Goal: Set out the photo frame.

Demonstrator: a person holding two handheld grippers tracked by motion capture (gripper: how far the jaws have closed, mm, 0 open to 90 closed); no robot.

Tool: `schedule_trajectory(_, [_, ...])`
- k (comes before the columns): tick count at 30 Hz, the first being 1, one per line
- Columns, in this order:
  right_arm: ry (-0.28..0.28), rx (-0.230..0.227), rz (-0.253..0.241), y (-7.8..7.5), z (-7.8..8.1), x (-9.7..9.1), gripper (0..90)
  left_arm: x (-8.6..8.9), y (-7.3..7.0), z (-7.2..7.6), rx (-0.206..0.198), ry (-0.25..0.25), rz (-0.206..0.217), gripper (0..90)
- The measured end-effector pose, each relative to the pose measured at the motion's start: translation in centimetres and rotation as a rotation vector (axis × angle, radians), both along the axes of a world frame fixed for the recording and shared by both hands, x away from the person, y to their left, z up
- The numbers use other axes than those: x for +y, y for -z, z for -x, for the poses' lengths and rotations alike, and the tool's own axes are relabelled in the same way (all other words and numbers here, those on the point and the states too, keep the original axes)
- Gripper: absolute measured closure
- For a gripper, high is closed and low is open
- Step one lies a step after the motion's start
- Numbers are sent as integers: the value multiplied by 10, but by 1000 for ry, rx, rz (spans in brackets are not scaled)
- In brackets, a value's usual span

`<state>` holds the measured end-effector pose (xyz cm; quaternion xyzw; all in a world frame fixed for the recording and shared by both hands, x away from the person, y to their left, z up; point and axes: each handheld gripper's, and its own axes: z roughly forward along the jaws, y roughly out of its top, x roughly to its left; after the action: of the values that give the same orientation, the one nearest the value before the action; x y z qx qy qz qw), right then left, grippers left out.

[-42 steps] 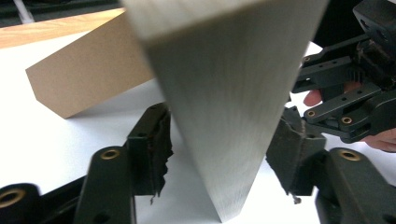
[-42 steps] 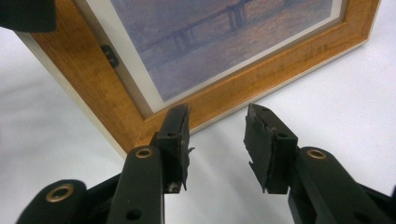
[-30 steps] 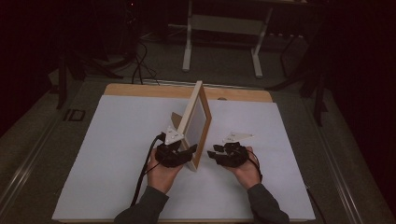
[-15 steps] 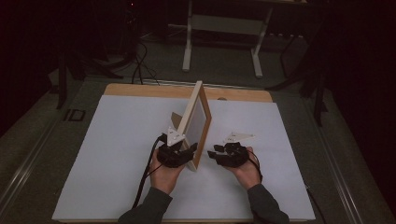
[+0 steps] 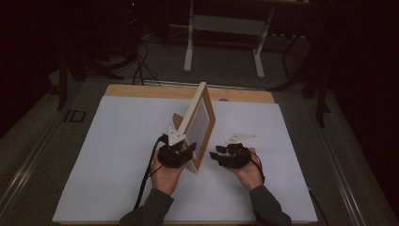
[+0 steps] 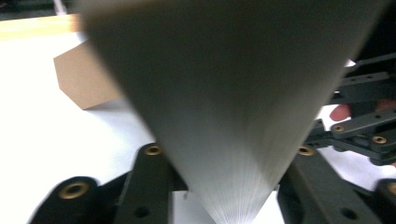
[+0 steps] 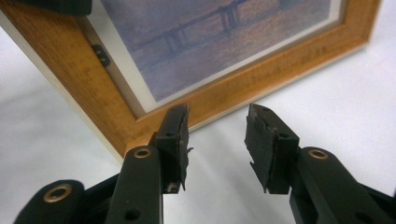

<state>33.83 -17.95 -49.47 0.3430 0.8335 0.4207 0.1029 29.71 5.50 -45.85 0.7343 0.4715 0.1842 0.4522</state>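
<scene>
Wooden picture frame point(image 5: 200, 125), standing upright on edge near the middle of the white tabletop point(image 5: 117, 155), brown back stand point(image 6: 81, 77) splayed behind. Left gripper point(image 5: 176, 153): jaws just closing around the frame's near edge; whether the pads press it cannot be told. Right gripper point(image 7: 217, 135): jaws parted, holding nothing, just beside the frame's lower corner.

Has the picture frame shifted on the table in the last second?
No. The picture frame stands at the same spot relative to the table's wooden far edge.
</scene>
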Motion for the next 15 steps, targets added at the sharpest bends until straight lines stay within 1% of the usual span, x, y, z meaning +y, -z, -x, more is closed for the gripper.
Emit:
schedule_trajectory(3, [2,-2,-1,-1,0,-1,584,3,0,-2,5,3,13,711])
schedule_trajectory(12, [13,-3,-3,-2,-1,-6,583,8,-1,-5,15,18,22,728])
schedule_trajectory(15, [14,-4,-2,-2,-1,-7,582,12,-1,-7,21,23,34,731])
